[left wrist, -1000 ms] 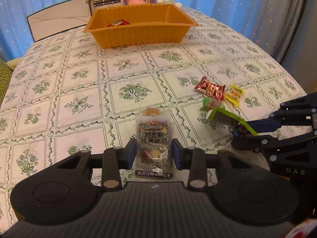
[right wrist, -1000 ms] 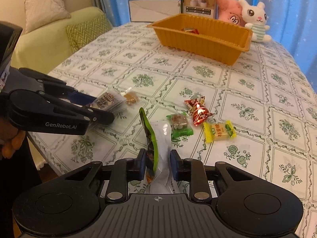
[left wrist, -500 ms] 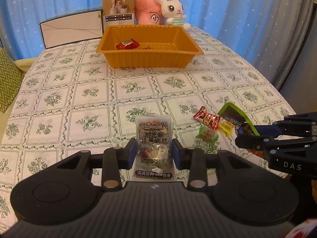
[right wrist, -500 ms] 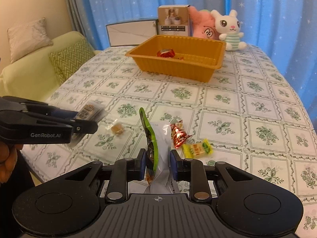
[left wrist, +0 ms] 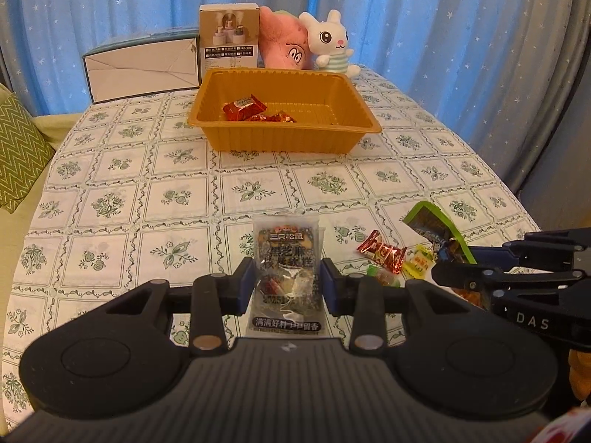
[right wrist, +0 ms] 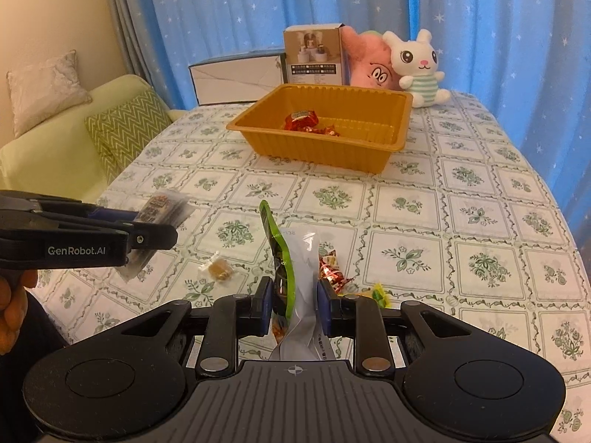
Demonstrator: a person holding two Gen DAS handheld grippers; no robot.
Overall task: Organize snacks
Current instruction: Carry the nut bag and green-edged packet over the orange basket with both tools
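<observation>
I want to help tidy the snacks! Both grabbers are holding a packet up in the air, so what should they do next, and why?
Probably carry both packets forward to the orange tray. The left gripper is shut on the dark snack packet and the right gripper on the green-edged packet, both clear of the table. The tray already holds red candies and has room.

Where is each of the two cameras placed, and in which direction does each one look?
Left wrist: sits behind the left gripper, faces across the table toward the orange tray; jaws hold a clear snack packet; right gripper intrudes.
Right wrist: sits behind the right gripper, faces the same way; jaws hold a green pouch; left gripper and a hand show.
Shared: tray, toy rabbit, loose candies.
</observation>
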